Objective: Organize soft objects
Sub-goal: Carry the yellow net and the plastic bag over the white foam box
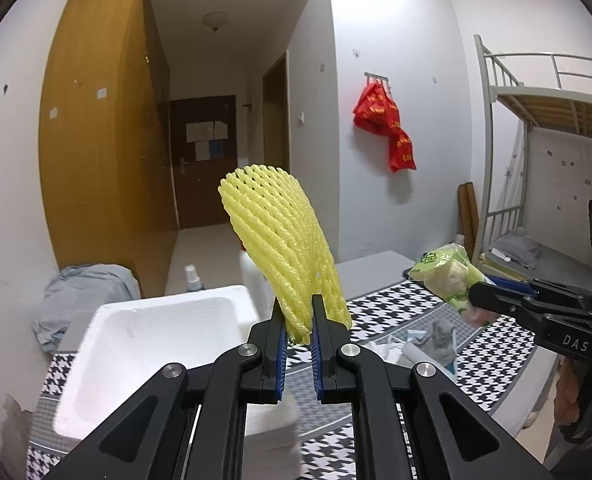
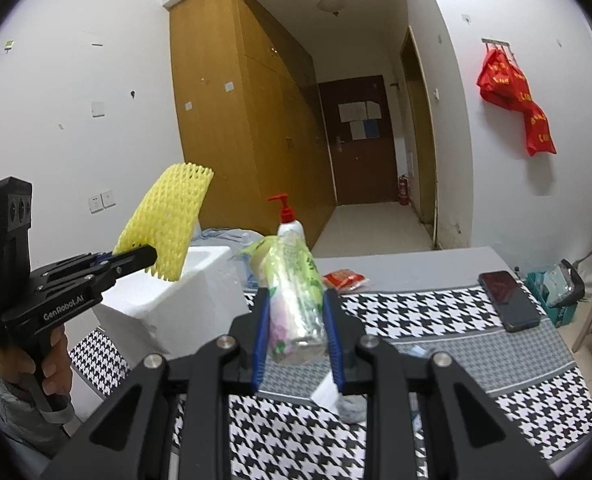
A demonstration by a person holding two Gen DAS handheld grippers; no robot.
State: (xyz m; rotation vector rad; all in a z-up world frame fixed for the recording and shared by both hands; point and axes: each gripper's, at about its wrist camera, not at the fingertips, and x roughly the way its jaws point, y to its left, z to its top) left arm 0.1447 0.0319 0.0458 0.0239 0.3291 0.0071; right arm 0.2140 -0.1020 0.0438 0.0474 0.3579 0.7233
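- My left gripper point(image 1: 298, 320) is clenched on the lower edge of a yellow foam net sleeve point(image 1: 279, 240); the ribbed blue pads point(image 1: 281, 354) pinch its soft lattice nearly flat.
- The sleeve stands up from my jaws in a curved, tapering tongue, its surface an open diamond mesh of spongy strands. It is lifted clear of the table, just above and beside the white polystyrene box point(image 1: 151, 344).
- That box is chunky and matt, with a grainy bead texture, thick walls and a shallow rounded hollow.
- My right gripper point(image 2: 296, 316) is grasping a crinkly plastic packet point(image 2: 296, 300), clear film printed green and pink, glossy and creased, bulging between the two blue pads. It too is held up off the table.
- Below both lies a cloth point(image 2: 436, 320) woven in black-and-white houndstooth, with grey bands, flat over the table.
- On the cloth to my right rests a dark, glossy phone point(image 2: 510, 300), slim and rectangular, well apart from the packet.
- Behind the packet stands a pump bottle point(image 2: 289, 224), smooth white plastic with a red nozzle.
- A small red wrapper point(image 2: 344, 280) lies crumpled near the cloth's far edge.
- A hand point(image 2: 51, 364) wraps the black handle of the left gripper.
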